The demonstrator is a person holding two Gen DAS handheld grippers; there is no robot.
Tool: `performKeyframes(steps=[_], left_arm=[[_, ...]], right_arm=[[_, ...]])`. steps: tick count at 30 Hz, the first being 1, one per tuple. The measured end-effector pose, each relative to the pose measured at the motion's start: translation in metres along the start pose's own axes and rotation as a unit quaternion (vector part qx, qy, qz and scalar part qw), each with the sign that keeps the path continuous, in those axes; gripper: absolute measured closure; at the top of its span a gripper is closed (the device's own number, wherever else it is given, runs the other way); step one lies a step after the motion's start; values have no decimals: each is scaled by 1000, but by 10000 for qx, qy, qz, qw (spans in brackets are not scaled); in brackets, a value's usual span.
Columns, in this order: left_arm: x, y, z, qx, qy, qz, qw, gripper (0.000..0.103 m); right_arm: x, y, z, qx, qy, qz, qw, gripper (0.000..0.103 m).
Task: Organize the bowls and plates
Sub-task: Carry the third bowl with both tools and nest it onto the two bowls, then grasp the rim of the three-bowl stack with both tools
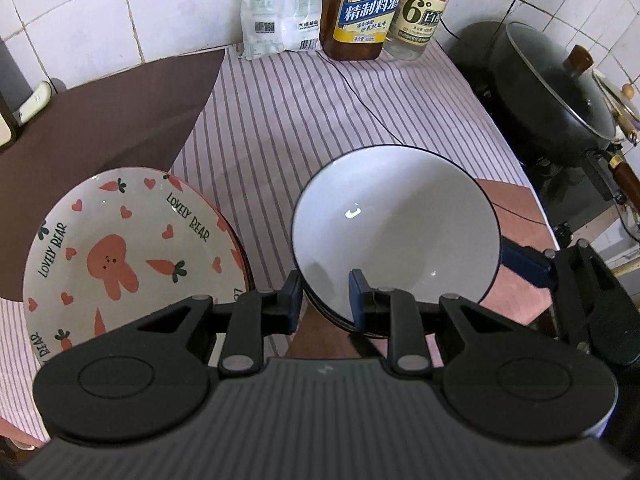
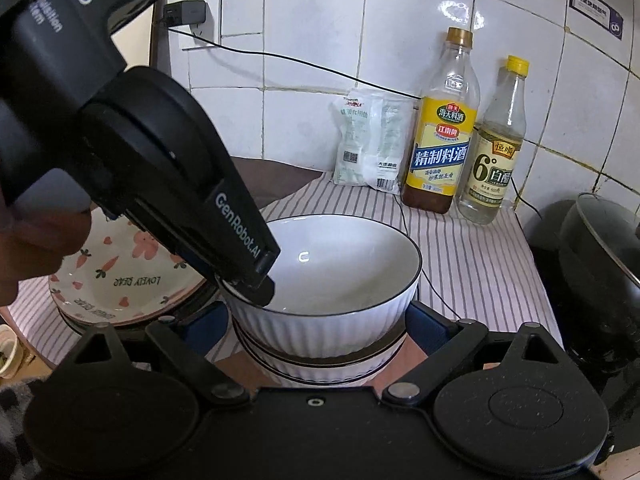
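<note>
The left hand-held gripper (image 1: 325, 294) is clamping the rim at 7 o'clock of the top white ribbed bowl (image 2: 332, 280), nested in a bowl stack on the striped counter (image 1: 280, 120). The right hand-held gripper (image 2: 320, 334), fingers spread apart, is flanking the stack; the bunny plates (image 1: 124, 256) are lying at 9 o'clock.

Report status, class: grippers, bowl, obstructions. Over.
Left gripper pinching top white bowl's rim. Right gripper open, straddling the bowl stack. Bunny plates beside, left. Black cable crosses cloth behind.
</note>
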State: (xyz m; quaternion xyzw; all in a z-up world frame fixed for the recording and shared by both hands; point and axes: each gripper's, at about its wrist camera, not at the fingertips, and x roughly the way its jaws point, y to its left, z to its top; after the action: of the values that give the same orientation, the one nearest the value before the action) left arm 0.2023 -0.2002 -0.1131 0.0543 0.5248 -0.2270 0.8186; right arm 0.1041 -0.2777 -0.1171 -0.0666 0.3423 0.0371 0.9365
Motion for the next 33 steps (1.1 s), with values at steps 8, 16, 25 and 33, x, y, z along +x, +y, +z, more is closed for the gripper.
performKeyframes(steps=[8, 16, 25, 33], left_arm=[[-10, 2, -2, -282, -220, -15, 9994, 76], [-47, 6, -15, -346, -574, -160, 9976, 69], [-70, 9, -47, -562, -950, -296, 9934, 69], [-78, 21, -68, -948, -1380, -506, 9846, 69]], right_arm=[[-2, -1, 1, -143, 147, 7, 9998, 5], [-41, 10, -5, -328, -357, 25, 9988, 5], [-71, 12, -37, 114, -644, 202, 9977, 5], [-64, 9, -60, 110, -486, 199, 9986, 5]])
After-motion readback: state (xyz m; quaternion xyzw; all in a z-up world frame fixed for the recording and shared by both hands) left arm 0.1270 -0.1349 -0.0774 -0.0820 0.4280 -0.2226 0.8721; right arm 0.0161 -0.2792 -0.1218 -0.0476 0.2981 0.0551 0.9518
